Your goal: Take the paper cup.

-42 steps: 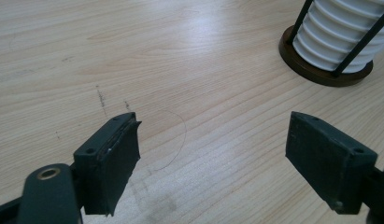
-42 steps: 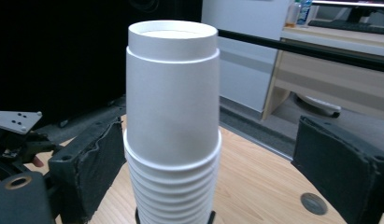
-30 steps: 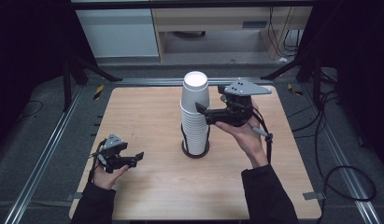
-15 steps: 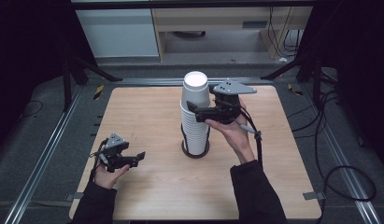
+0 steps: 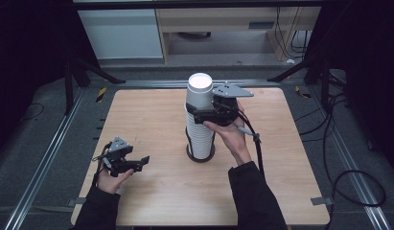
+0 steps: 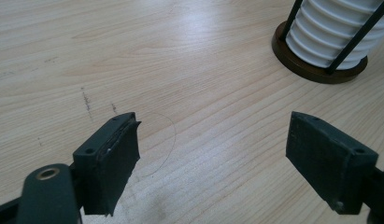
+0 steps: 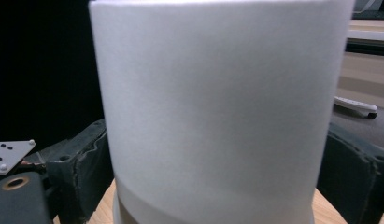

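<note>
Tall stack of white paper cups (image 5: 200,120) standing upright at mid-desk, seated in a dark round holder (image 5: 200,154) with thin black rods up its sides. Long axis straight up and down, so any lift has to go vertical to clear the nest. Right gripper (image 5: 204,115) level at the top of the stack, coming in from the right side, fingers straddling the uppermost cup (image 7: 217,112). In the right gripper view, smooth matte white wall between the two black fingers (image 7: 84,172), one on each flank, right against the paper; looks clamped on that top cup, though real pressure hard to judge. Rim of the next cup just peeking out beneath. Left gripper (image 5: 145,162) low at the near-left of the desk (image 5: 151,110), well apart from the stack, fingers (image 6: 110,158) wide apart with nothing but bare wood between them; holder base and ribbed cup rims up ahead and to the right in its own view. Right hand plainly the nearer one, already on the job. Cups clean, uniform, tightly nested.
</note>
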The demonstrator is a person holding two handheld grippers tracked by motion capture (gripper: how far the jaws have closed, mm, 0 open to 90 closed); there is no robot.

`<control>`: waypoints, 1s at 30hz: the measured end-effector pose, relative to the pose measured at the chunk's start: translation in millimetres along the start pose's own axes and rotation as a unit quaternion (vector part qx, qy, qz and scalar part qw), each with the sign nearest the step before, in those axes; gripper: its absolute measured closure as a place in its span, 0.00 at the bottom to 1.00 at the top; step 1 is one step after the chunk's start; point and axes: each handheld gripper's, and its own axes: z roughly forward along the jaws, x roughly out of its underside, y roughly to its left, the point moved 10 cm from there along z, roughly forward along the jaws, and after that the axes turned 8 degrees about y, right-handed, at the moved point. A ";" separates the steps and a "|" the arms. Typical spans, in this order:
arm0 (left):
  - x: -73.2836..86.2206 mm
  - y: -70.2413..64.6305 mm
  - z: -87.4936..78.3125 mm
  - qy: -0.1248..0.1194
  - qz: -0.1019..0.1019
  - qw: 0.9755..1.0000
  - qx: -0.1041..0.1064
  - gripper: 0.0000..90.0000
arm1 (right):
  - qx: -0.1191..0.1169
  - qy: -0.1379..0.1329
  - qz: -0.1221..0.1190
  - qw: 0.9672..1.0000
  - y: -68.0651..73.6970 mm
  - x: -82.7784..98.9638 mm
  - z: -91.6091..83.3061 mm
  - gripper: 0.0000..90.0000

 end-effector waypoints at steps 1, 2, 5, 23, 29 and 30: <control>0.0 -0.2 0.0 0.000 0.000 1.000 0.000 0.19 | -0.001 0.001 0.001 1.000 -0.1 0.6 0.9 0.10; 0.0 -0.4 0.0 0.000 0.001 1.000 0.001 0.19 | -0.001 0.000 0.001 1.000 -0.1 1.0 1.8 0.10; 0.2 -0.4 0.2 0.001 0.000 1.000 0.000 0.19 | 0.002 0.000 0.001 1.000 0.4 2.6 4.1 0.10; 1.1 0.5 1.2 0.003 -0.003 1.000 0.002 0.18 | 0.010 0.002 -0.012 1.000 1.0 2.7 3.2 0.12; 1.4 0.9 1.1 0.005 -0.003 1.000 0.001 0.18 | 0.015 -0.007 -0.019 1.000 1.0 0.0 1.4 0.13; 1.5 1.0 0.9 0.005 -0.004 1.000 0.001 0.18 | 0.014 -0.012 -0.020 1.000 1.5 -1.6 0.2 0.13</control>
